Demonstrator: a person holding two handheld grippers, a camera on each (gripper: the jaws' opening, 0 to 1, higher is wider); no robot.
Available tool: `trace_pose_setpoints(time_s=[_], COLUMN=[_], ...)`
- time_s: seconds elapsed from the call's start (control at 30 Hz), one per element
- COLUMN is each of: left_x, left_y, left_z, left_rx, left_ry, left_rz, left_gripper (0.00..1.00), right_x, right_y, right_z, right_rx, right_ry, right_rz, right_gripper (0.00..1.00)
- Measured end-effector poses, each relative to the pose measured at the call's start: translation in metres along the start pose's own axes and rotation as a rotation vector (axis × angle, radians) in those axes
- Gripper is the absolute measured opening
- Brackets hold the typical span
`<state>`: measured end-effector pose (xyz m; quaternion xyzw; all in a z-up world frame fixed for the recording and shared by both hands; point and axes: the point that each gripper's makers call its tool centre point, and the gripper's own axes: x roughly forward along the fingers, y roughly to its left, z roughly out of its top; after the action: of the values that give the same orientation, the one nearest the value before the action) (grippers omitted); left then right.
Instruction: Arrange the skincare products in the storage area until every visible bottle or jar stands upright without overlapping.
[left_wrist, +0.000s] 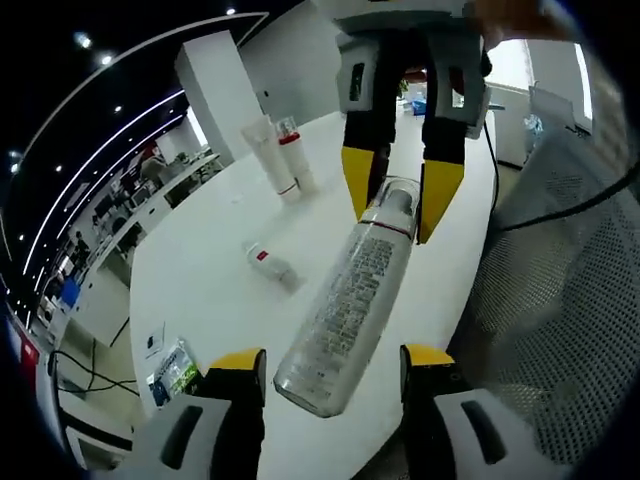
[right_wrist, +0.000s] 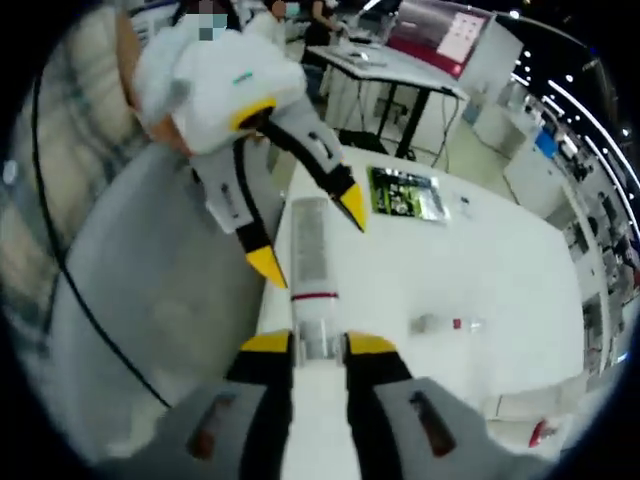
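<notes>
Bottle (left_wrist: 350, 305) overhangs table (left_wrist: 220, 290) edge, right gripper (right_wrist: 318, 345) clamped

Print on the bottle (left_wrist: 345, 305) is unreadable.

The right gripper (left_wrist: 398, 205) clamps the clear bottle's (left_wrist: 345, 300) cap above the white table (left_wrist: 215, 290).

The right gripper (right_wrist: 318, 346), yellow-tipped with a grey-white body, has its jaws clamped on the cap end of a clear cylindrical bottle (left_wrist: 350, 300). The left gripper (left_wrist: 333, 364) stands spread wide, its jaws either side of the bottle's base at 6 o'clock, untouching.
</notes>
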<state>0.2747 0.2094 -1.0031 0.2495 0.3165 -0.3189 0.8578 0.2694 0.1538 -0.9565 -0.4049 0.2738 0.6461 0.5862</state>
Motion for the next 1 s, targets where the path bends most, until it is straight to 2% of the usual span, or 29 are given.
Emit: trace_pose_setpoints(time_s=[0.2,0.4,0.5,0.67,0.77,0.9,1.0], left_x=[0.0,0.001,-0.001,-0.005,-0.009,-0.012,-0.012], left_y=[-0.006,-0.011,-0.014,-0.012,-0.018,-0.023,-0.026], left_z=[0.0,-0.001,0.003,0.011,0.021,0.027,0.027], left_rx=[0.001,0.029,0.033,-0.029,-0.009,-0.002,0.012], left_ry=[0.005,0.014,-0.007,-0.055,-0.101,-0.129,-0.127], left_rz=[-0.029,-0.05,-0.062,-0.071,-0.087,-0.11,-0.118], left_gripper=[0.45,0.44,0.42,0.39,0.39,0.37,0.34], right_x=[-0.008,-0.005,-0.003,-0.008,-0.012,-0.016,-0.014], right_y=[0.006,0.013,0.013,0.013,0.014,0.015,0.013], right_z=[0.012,0.016,0.02,0.023,0.022,0.015,-0.001], right_rx=[-0.055,-0.098,-0.125,-0.145,-0.153,-0.147,-0.14], right_ry=[-0.02,-0.017,-0.01,-0.017,-0.016,0.001,0.07], right_rz=[0.007,0.02,0.018,0.013,0.005,-0.009,-0.017], right_gripper=[0.16,0.16,0.16,0.16,0.16,0.16,0.16])
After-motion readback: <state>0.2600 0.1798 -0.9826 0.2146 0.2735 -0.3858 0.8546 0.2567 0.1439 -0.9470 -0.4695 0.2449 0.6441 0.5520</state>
